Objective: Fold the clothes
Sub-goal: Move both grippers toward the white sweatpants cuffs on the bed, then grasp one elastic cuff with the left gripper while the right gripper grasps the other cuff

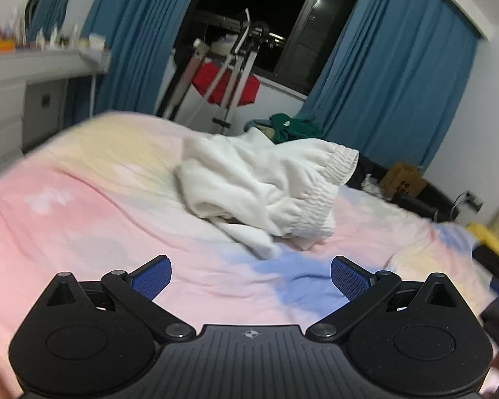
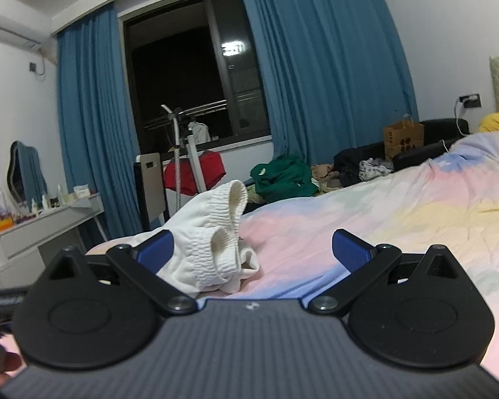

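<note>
Your left gripper (image 1: 251,277) and right gripper (image 2: 252,252) both gape empty; the crumpled white shorts (image 1: 262,183) probably need their waistband (image 2: 213,249) pinched next and spread flat.

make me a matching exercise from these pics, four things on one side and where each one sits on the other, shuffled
Things:
1. white shorts
2. green garment
3. paper bag
4. red cloth

Places:
A. on the rack by the window
B. crumpled on the pastel bedsheet
C. on the dark bench beside the bed
D. heaped past the bed's far edge, below the curtain

Pairs: 1-B, 2-D, 3-C, 4-A
</note>
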### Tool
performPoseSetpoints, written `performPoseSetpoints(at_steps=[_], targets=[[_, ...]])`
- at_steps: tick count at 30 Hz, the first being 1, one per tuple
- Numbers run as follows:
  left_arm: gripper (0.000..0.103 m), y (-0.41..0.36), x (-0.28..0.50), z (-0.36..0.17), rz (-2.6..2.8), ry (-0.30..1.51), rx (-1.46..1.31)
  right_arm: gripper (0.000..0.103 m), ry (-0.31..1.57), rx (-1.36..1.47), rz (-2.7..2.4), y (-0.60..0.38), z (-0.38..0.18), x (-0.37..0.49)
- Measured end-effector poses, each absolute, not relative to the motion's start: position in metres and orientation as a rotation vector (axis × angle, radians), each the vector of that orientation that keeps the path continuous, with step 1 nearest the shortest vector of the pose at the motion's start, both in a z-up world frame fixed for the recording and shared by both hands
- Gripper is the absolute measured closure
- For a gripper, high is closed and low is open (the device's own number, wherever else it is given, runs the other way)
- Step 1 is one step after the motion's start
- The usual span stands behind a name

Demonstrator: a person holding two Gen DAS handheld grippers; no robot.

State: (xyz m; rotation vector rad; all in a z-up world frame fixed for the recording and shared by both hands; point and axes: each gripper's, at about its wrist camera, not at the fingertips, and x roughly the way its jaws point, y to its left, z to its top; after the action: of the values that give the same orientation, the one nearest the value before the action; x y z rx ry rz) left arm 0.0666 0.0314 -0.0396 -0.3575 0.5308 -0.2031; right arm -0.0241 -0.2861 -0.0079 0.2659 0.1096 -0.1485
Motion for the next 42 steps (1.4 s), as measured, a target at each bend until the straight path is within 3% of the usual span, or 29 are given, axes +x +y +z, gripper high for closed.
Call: performPoseSetpoints(at_steps=[8,15,21,24,26,31,42], targets=[[0.003,-0.013,0.176,-0.054,-0.273,0.599,-0.573,0.000,0.139,0.416,-0.181,-0.316,-0.019,-0.014],[0.006,-0.100,0.249,-0.056,-0.217,0.583,-0.134,0.000,0.177,0.524,-0.219,-0.339,-0.039,0.003],[0.015,-0.141,0.288,-0.081,-0.118,0.571,0.040,0.000,0.204,0.574,-0.258,-0.354,-0.054,0.026],[0.029,-0.151,0.288,-0.082,-0.081,0.506,0.033,0.000,0.217,0.565,-0.279,-0.358,-0.060,0.032],[0.051,-0.156,0.279,-0.079,-0.068,0.464,0.037,0.000,0.218,0.567,-0.298,-0.363,-0.062,0.033],[0.077,-0.148,0.250,-0.063,-0.050,0.395,0.033,0.000,0.213,0.572,-0.303,-0.367,-0.064,0.031],[0.088,-0.047,0.137,0.002,-0.102,0.254,0.032,0.000,0.183,0.465,-0.176,-0.346,-0.052,0.026]])
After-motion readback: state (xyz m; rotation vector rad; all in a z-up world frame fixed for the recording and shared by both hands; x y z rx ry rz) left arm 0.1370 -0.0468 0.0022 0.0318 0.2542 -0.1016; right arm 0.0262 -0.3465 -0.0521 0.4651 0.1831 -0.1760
